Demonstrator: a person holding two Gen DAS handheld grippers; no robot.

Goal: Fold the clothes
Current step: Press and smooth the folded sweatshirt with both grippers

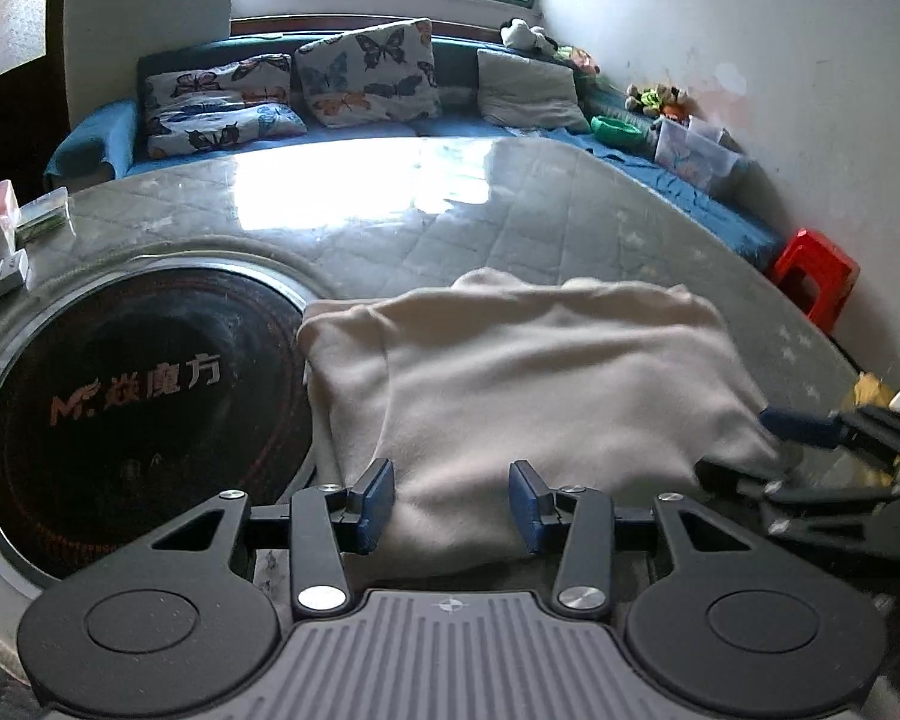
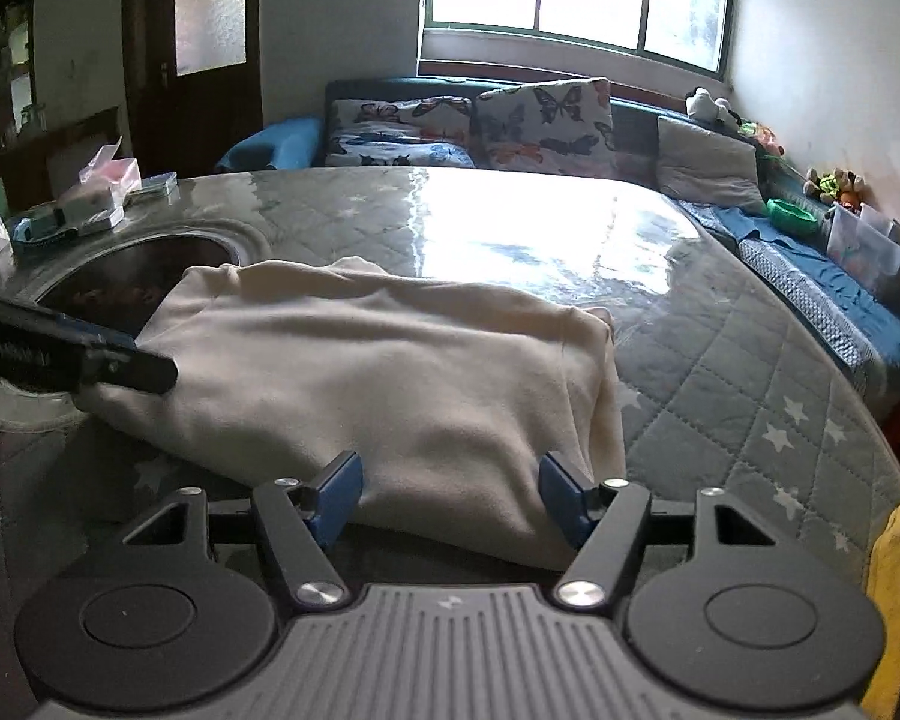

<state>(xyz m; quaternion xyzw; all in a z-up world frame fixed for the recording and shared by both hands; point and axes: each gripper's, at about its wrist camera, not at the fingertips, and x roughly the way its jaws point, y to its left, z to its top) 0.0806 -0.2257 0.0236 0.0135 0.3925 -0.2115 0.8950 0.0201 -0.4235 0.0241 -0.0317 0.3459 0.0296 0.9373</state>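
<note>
I find the folded cream garment at frame centre on the quilted table, long axis left-right. My left gripper and right gripper straddle its near edge, jaws apart, gripping nothing.

A cream fleece garment lies folded into a rough rectangle on the near part of the quilted grey table cover. Its surface is soft and gently rippled, its left edge overlapping the round dark cooktop.
</note>
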